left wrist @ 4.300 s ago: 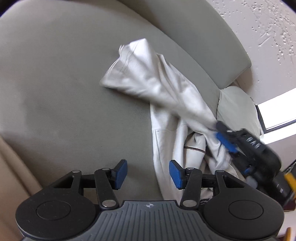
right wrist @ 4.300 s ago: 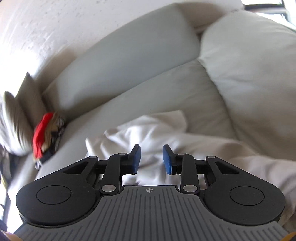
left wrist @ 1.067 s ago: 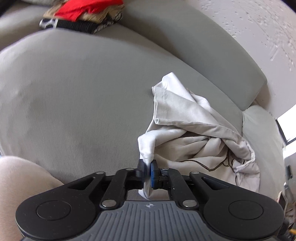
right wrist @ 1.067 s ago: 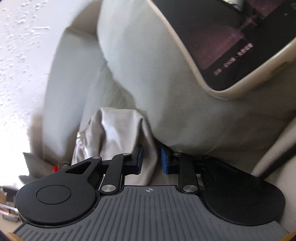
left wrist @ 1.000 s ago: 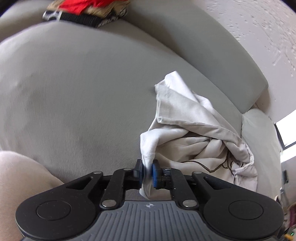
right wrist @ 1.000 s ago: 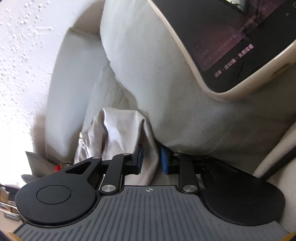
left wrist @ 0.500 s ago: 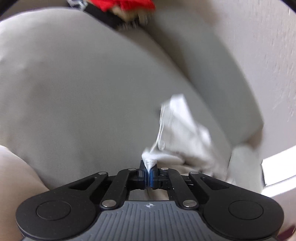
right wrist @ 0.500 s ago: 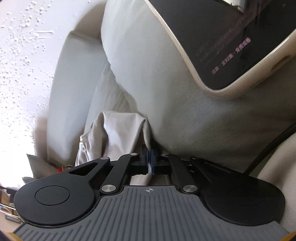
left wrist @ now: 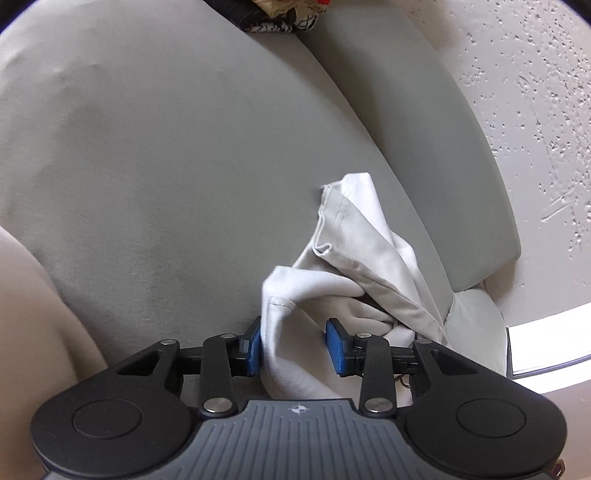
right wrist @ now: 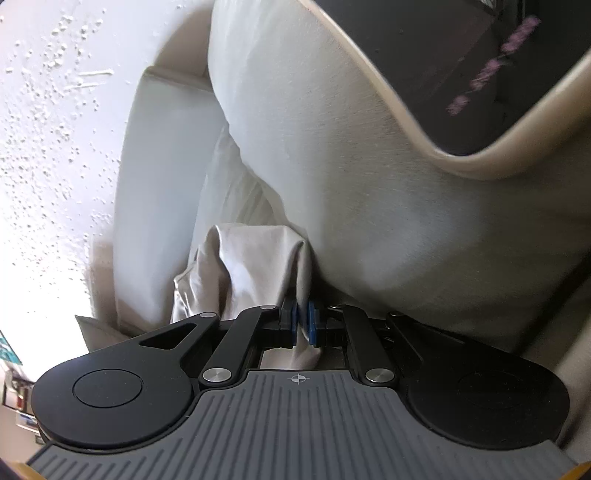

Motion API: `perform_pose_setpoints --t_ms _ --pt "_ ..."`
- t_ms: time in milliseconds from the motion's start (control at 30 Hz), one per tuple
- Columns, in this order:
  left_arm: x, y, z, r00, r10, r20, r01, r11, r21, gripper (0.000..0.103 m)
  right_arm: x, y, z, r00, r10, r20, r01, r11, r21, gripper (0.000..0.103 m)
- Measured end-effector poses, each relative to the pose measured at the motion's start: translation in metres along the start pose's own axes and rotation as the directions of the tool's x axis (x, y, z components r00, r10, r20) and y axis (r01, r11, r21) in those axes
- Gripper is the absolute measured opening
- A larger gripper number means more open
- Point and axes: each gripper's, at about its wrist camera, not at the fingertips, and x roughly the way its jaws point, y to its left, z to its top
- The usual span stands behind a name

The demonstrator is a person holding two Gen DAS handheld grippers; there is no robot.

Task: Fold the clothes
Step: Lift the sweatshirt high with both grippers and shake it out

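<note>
A crumpled white garment [left wrist: 351, 258] lies on the grey sofa seat [left wrist: 166, 166], bunched toward the backrest. In the left wrist view my left gripper [left wrist: 294, 347] has its jaws opening, and a fold of the garment lies loose between them. The fold brushes the left pad [left wrist: 254, 347] and stands clear of the right one. In the right wrist view the garment [right wrist: 251, 258] hangs beside a pale cushion. My right gripper [right wrist: 303, 325] pinches its edge between nearly closed blue pads that are starting to part.
A heap of red, black and patterned clothes [left wrist: 280, 14] sits at the far end of the seat. The grey backrest [left wrist: 406, 129] and speckled wall [left wrist: 535, 92] stand to the right. A large pale cushion [right wrist: 369, 166] and a dark screen with a beige rim [right wrist: 461, 74] crowd the right gripper.
The left gripper's jaws, shut on a garment corner half a second ago, have spread and the fold now lies loose. The right gripper closed onto the garment's edge.
</note>
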Motion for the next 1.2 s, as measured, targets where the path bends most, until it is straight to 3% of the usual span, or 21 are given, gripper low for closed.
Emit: perform_pose_setpoints --t_ms 33,167,233,333,400,500,567,600,667,700,733,767,800,833,867,933,1033,1067,1100,1133,1200 --pt "0.002 -0.001 0.0 1.0 0.003 -0.003 -0.003 1.0 0.006 0.031 0.002 0.0 -0.001 1.0 -0.001 0.001 0.001 1.0 0.003 0.004" --pt "0.003 -0.008 -0.002 0.998 0.041 -0.045 -0.039 0.998 0.041 0.003 -0.011 0.014 -0.01 0.996 -0.094 0.005 0.094 0.995 -0.037 0.001" --pt "-0.004 -0.016 -0.001 0.996 0.042 -0.076 -0.036 0.997 0.068 0.001 -0.023 0.026 -0.014 0.992 -0.126 -0.022 0.124 0.991 -0.057 0.001" --pt "-0.028 -0.036 0.004 0.991 0.007 -0.132 0.009 0.993 0.116 0.0 -0.045 0.055 -0.021 0.986 -0.096 -0.138 0.09 0.995 -0.047 0.001" --pt "-0.043 -0.049 0.008 0.986 -0.015 -0.169 0.04 0.989 0.146 0.0 -0.067 0.092 -0.021 0.984 -0.003 -0.18 -0.008 0.998 -0.063 0.001" --pt "-0.078 -0.087 0.028 0.962 -0.169 -0.216 0.202 0.969 0.14 0.0 -0.106 0.162 -0.013 0.967 0.173 -0.187 -0.196 0.974 -0.11 0.001" --pt "-0.108 -0.123 0.057 0.94 -0.294 -0.172 0.318 0.939 0.134 0.0 -0.135 0.216 0.0 0.946 0.311 -0.091 -0.323 0.931 -0.168 0.001" --pt "-0.125 -0.14 0.072 0.926 -0.354 -0.132 0.37 0.92 0.129 0.0 -0.152 0.241 0.006 0.925 0.379 -0.033 -0.377 0.903 -0.205 0.001" --pt "-0.169 -0.167 0.1 0.874 -0.486 -0.002 0.481 0.864 0.152 0.0 -0.192 0.273 0.012 0.862 0.493 0.121 -0.449 0.851 -0.271 0.001" --pt "-0.191 -0.175 0.109 0.843 -0.533 0.075 0.515 0.839 0.174 0.001 -0.201 0.278 0.015 0.863 0.481 0.153 -0.429 0.859 -0.279 0.001" --pt "-0.207 -0.179 0.117 0.828 -0.546 0.132 0.522 0.834 0.178 0.001 -0.211 0.284 0.017 0.863 0.469 0.186 -0.409 0.866 -0.287 0.001" --pt "-0.22 -0.18 0.123 0.823 -0.539 0.178 0.514 0.841 0.172 0.001 -0.219 0.29 0.019 0.867 0.452 0.209 -0.386 0.875 -0.291 0.001" --pt "-0.224 -0.182 0.128 0.836 -0.514 0.194 0.491 0.857 0.154 0.001 -0.214 0.295 0.019 0.901 0.403 0.159 -0.349 0.893 -0.283 0.001" --pt "-0.224 -0.183 0.132 0.857 -0.477 0.193 0.46 0.878 0.129 0.0 -0.223 0.293 0.019 0.91 0.389 0.147 -0.337 0.897 -0.288 0.001" --pt "-0.226 -0.186 0.135 0.864 -0.465 0.193 0.449 0.885 0.123 0.0 -0.229 0.306 0.023 0.889 0.428 0.163 -0.363 0.876 -0.317 0.001" --pt "-0.241 -0.196 0.13 0.816 -0.543 0.199 0.52 0.839 0.16 0.0 -0.241 0.332 0.032 0.843 0.504 0.189 -0.412 0.83 -0.376 0.001" --pt "-0.277 -0.21 0.117 0.715 -0.642 0.278 0.585 0.766 0.267 0.0 -0.272 0.351 0.029 0.762 0.586 0.274 -0.43 0.775 -0.463 0.001" --pt "-0.282 -0.214 0.117 0.718 -0.631 0.295 0.569 0.775 0.276 0.001 -0.273 0.358 0.03 0.793 0.545 0.273 -0.375 0.789 -0.486 0.001" --pt "-0.283 -0.218 0.12 0.742 -0.601 0.296 0.541 0.798 0.263 0.001 -0.268 0.363 0.034 0.832 0.498 0.244 -0.348 0.812 -0.469 0.001" --pt "-0.284 -0.222 0.124 0.766 -0.57 0.297 0.514 0.82 0.251 0.0 -0.268 0.363 0.039 0.847 0.485 0.219 -0.363 0.828 -0.428 0.001" --pt "-0.289 -0.223 0.128 0.765 -0.577 0.286 0.529 0.816 0.231 0.0 -0.292 0.364 0.041 0.795 0.554 0.248 -0.414 0.793 -0.446 0.001"
